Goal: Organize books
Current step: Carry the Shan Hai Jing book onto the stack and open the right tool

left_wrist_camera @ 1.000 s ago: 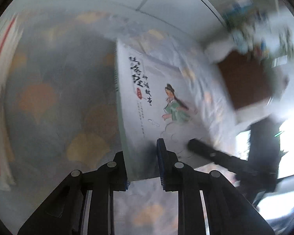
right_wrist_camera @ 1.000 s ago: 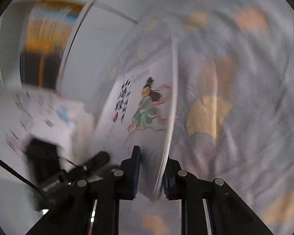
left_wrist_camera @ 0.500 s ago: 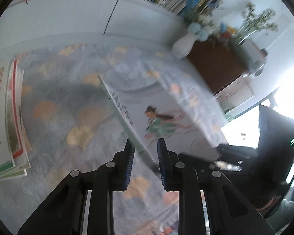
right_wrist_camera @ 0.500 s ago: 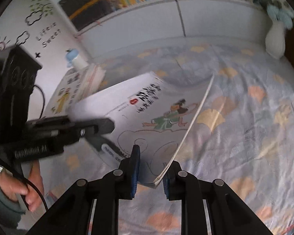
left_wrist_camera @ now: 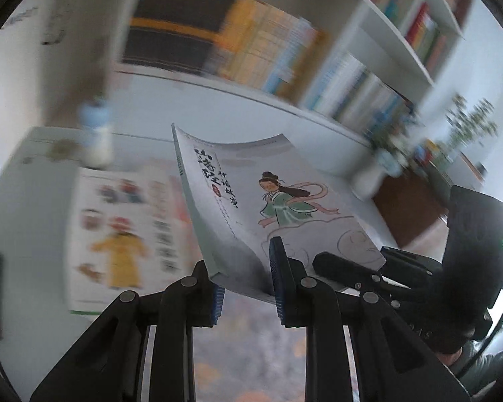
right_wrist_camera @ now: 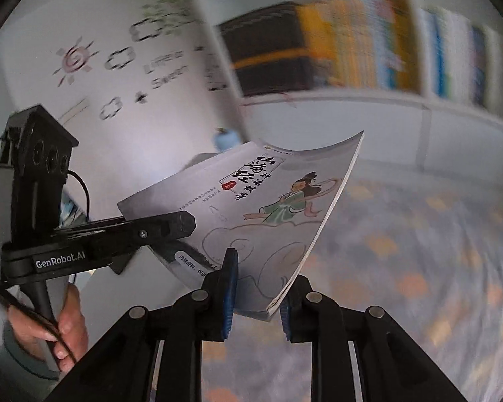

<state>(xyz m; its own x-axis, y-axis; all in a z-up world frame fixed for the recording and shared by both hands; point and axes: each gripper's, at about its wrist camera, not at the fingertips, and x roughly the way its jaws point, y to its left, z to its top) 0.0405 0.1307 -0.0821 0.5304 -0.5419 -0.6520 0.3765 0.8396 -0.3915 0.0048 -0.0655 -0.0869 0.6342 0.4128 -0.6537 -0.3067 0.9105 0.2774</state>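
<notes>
A thin white paperback (left_wrist_camera: 268,201) with a green-robed figure on its cover hangs in the air, bowed, in front of the shelves. My left gripper (left_wrist_camera: 248,284) is shut on its lower corner at the spine. My right gripper (right_wrist_camera: 257,296) is shut on the other lower corner, at the page edge. In the left wrist view the right gripper (left_wrist_camera: 348,273) comes in from the right onto the cover. The right wrist view has the book (right_wrist_camera: 268,207) tilted, with the left gripper (right_wrist_camera: 171,227) clamped on its left side and a hand (right_wrist_camera: 67,328) on that handle.
A white bookshelf (left_wrist_camera: 362,43) packed with upright books fills the background. A stack of picture books (left_wrist_camera: 124,234) lies at the left beside a small blue-and-white bottle (left_wrist_camera: 95,134). A white vase (left_wrist_camera: 369,181) and brown cabinet (left_wrist_camera: 405,211) stand right. Patterned cloth (right_wrist_camera: 419,251) lies below.
Both grippers have lifted the book off the patterned cloth and carried it up toward the shelves. The book has swung from near upright on its edge to a face-up tilt.
</notes>
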